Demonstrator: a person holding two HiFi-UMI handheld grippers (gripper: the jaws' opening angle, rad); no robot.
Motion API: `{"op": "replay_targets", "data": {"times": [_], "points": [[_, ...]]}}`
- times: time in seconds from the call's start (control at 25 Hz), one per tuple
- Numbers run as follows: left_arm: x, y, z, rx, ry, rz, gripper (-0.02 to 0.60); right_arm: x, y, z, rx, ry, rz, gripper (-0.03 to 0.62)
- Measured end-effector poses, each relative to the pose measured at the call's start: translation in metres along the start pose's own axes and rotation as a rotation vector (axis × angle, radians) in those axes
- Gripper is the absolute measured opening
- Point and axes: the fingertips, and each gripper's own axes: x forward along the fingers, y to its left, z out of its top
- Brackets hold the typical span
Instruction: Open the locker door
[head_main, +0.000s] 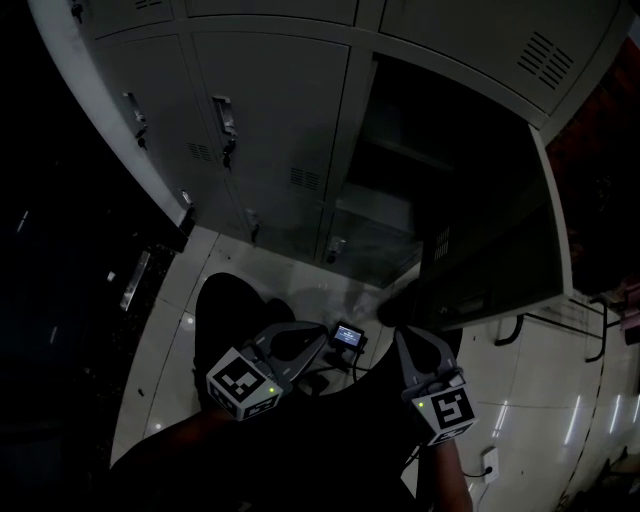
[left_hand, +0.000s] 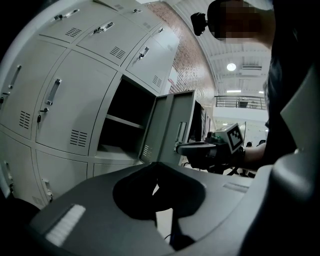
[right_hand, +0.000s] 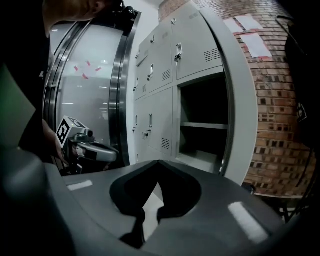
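The grey locker door (head_main: 497, 247) stands swung wide open to the right, and the dark compartment (head_main: 418, 165) behind it shows one shelf. The same door (left_hand: 168, 126) appears edge-on in the left gripper view, and the open compartment (right_hand: 202, 125) in the right gripper view. Both grippers hang low in front of the person, well short of the locker. My left gripper (head_main: 322, 338) has its jaws together on nothing. My right gripper (head_main: 400, 337) is shut too, nothing between its fingertips. Each gripper sees the other: the right gripper (left_hand: 181, 148) and the left gripper (right_hand: 114, 154).
Closed locker doors (head_main: 270, 130) with handles fill the bank left of the open one. A small device with a lit screen (head_main: 349, 335) and cables lie on the glossy white floor (head_main: 540, 390). A brick wall (right_hand: 280, 100) stands right of the lockers.
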Motion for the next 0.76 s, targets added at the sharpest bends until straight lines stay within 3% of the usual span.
{"op": "replay_targets", "data": {"times": [0.76], "points": [[0.0006,-0.0012,-0.0044,0.001,0.016,-0.001,0.012,0.0058,0.0043,-0.0037,-0.003,-0.014,0.032,0.002]]}}
